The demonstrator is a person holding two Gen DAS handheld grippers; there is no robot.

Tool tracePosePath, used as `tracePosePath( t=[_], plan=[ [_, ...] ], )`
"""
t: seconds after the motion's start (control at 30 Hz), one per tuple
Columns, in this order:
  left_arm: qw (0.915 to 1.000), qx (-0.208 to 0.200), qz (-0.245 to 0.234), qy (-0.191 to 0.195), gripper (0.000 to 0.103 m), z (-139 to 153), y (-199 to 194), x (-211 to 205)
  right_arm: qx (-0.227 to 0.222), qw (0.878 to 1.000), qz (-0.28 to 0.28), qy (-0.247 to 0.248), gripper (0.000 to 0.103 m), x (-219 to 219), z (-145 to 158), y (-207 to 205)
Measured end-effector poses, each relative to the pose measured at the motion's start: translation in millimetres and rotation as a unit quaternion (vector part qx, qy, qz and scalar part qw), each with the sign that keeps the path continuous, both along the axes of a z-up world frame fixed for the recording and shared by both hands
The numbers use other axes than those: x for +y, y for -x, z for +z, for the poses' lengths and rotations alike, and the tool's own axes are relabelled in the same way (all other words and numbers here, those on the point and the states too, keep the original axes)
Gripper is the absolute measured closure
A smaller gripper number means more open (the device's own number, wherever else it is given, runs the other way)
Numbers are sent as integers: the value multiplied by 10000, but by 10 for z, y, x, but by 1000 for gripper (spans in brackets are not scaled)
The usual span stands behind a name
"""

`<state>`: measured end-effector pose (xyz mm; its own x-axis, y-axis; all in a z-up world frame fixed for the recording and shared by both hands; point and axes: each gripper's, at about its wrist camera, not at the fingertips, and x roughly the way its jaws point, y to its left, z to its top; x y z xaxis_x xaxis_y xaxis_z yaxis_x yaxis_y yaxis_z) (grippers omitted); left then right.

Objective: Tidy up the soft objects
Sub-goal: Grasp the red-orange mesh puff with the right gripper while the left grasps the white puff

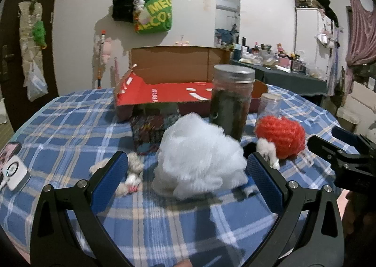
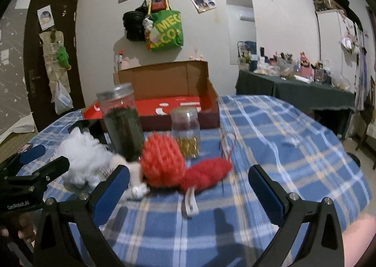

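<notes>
Blue ribbed pads are lining both tools, and both are standing wide apart with nothing between them. Ahead of the left gripper [image 1: 186,168], the white mesh puff [image 1: 199,152] is sitting just beyond the fingertips, almost framed by them, so it is probably the next soft thing to be taken; its frilly, airy bulk is likely to collapse under a squeeze. A small pale plush toy [image 1: 131,173] is lying just inside the left pad. The right gripper [image 2: 188,180] is facing a dark red fuzzy piece [image 2: 206,174], which is resting close ahead against an orange-red knitted ball [image 2: 162,163] with a coarse, bumpy weave. Behind these, two hard clear jars are standing upright: a tall one with dark contents [image 1: 231,100] and a short one holding gold bits [image 2: 186,132]. Farthest off, the open cardboard box [image 1: 174,65] with its red lining is waiting on the blue checked cloth [image 1: 70,130], seemingly as the place for the soft items.
</notes>
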<state>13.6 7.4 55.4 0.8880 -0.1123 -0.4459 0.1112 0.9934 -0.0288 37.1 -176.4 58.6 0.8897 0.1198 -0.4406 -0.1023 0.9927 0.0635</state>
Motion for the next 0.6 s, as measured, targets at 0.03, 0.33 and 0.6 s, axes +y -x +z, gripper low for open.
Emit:
tracePosePath(
  t=[0.03, 0.33, 0.6],
  plan=[
    [10000, 15, -43, 14, 0, 13, -33, 22, -15, 10000, 40, 29, 0, 14, 31, -45],
    [9984, 354, -412, -149, 0, 42, -320, -55, 318, 9978, 439, 391, 0, 182, 41, -465],
    [9947, 744, -712, 10, 31, -124, -462, -38, 792, 9927, 827, 377, 59, 275, -191, -586]
  ],
)
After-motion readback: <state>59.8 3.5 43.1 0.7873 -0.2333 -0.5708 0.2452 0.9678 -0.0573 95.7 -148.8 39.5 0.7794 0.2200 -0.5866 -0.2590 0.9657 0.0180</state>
